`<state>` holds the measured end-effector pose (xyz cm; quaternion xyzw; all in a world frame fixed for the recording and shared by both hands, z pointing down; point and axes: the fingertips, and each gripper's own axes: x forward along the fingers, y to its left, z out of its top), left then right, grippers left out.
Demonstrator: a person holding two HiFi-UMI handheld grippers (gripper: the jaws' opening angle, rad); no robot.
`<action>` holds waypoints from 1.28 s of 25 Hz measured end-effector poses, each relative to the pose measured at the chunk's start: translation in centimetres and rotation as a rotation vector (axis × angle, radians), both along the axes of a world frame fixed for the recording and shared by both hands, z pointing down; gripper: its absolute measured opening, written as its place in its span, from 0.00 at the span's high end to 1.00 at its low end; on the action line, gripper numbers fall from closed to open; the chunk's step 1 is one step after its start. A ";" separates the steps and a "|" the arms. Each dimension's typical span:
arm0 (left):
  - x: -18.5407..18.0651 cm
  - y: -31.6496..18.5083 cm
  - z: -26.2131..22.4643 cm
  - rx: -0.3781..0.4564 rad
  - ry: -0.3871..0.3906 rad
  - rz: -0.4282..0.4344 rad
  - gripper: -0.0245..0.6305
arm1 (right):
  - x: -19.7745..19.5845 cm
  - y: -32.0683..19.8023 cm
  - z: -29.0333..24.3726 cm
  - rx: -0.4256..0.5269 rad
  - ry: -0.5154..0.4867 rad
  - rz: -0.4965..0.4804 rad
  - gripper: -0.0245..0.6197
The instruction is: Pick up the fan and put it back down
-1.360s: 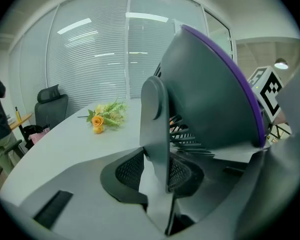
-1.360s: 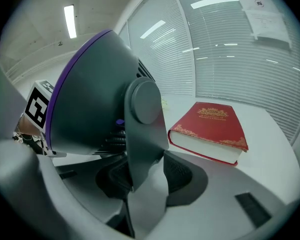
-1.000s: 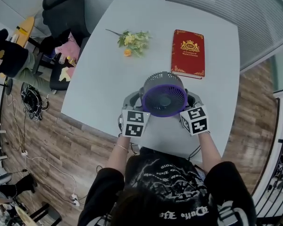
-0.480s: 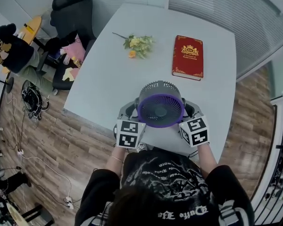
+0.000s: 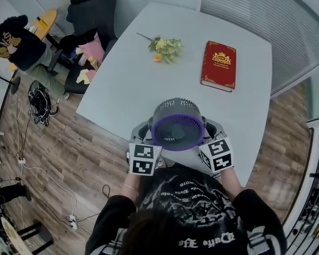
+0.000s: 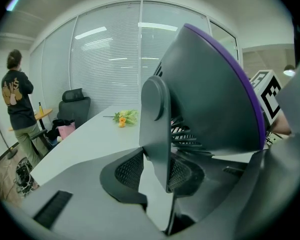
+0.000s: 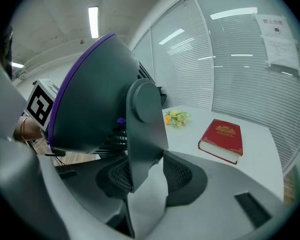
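Left gripper (image 6: 157, 173): jaws partly closed, both mesh pads pressed flat against the fan's left support arm (image 6: 157, 129). Firm hold as far as I can judge; nothing else is between the pads.

Fan (image 5: 178, 126): hangs between my two grippers, over the near edge of the table (image 5: 122, 89), close to my chest. The purple-rimmed face tilts up toward the head camera, with the grey grille side toward the table. I judge it is off the surface, as I see no base resting on anything.

Right gripper (image 7: 147, 176): mirror case. Jaws about half closed, with the pads clamped on the right support arm (image 7: 146, 129).

Key relation: the line from one support arm to the other runs straight across, gripper to gripper, so neither hand is nearer and both must move as one. Bare tabletop lies ahead of the fan and below it. The flowers (image 5: 166, 45) and the red book (image 5: 219, 65) sit well beyond, far left and far right, with a wide gap between them.

Judgement: pick-up half done. Set-down needs a level forward-and-down move, or the fan may swing on its pivots.
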<state>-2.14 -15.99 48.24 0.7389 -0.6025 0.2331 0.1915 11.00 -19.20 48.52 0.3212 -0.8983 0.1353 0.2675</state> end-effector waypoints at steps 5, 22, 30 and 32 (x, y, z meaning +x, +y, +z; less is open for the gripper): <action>-0.7 1.0 -0.4 0.000 -0.005 -0.053 0.81 | -0.9 0.3 -0.6 0.010 0.005 -0.058 0.73; -5.5 0.2 -4.8 0.053 -0.061 -0.245 0.80 | -7.0 -3.1 -5.6 0.113 -0.030 -0.299 0.72; -9.4 -0.8 -5.8 0.057 -0.079 -0.288 0.80 | -11.1 -4.7 -6.4 0.117 -0.034 -0.334 0.72; -10.7 -1.1 -5.8 0.053 -0.077 -0.297 0.80 | -12.5 -5.1 -6.4 0.115 -0.021 -0.338 0.72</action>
